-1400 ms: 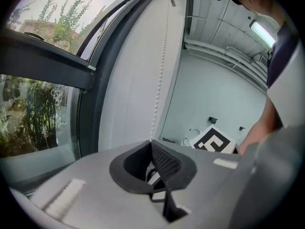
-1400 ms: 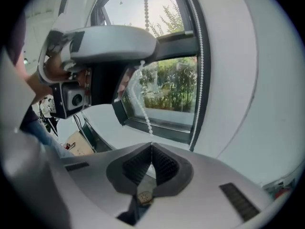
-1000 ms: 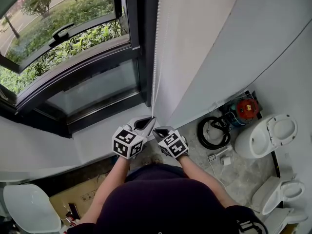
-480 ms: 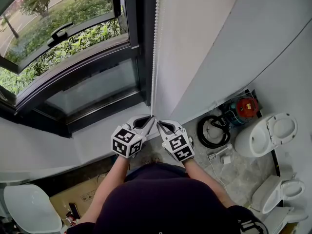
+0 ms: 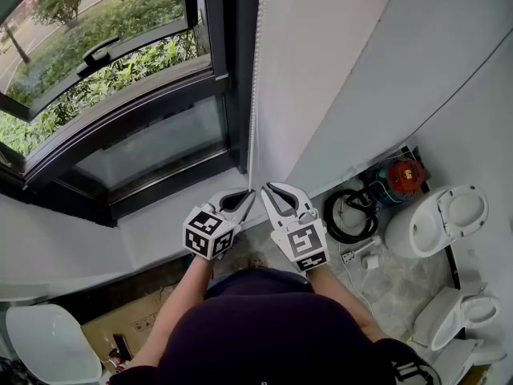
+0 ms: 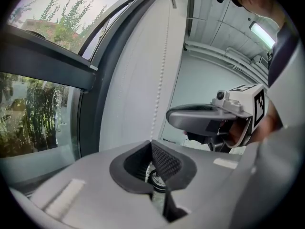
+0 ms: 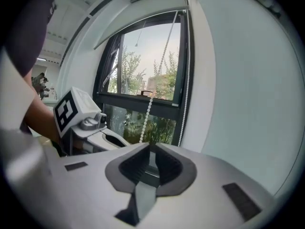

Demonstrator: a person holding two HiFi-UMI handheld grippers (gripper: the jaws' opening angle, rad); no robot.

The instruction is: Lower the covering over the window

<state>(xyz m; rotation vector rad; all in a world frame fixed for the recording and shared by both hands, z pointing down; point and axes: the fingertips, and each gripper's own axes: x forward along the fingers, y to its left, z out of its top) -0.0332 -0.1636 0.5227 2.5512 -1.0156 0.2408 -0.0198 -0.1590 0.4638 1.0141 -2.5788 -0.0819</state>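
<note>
**Both grippers at the bead chain, glass uncovered**

From the left: the window (image 5: 120, 95) shows bare glass. The covering (image 7: 138, 25) seems to be the pale roll along its top in the right gripper view. The left gripper (image 5: 249, 193) is clenched on the bead chain (image 5: 255, 95), which hangs down the frame's right edge. The right gripper (image 5: 266, 188), just beside it, has its jaws together at the same chain; whether it pinches a bead I cannot tell. The chain looks light, limp and slippery, so it is best nipped between beads and drawn down steadily, never jerked.
</note>
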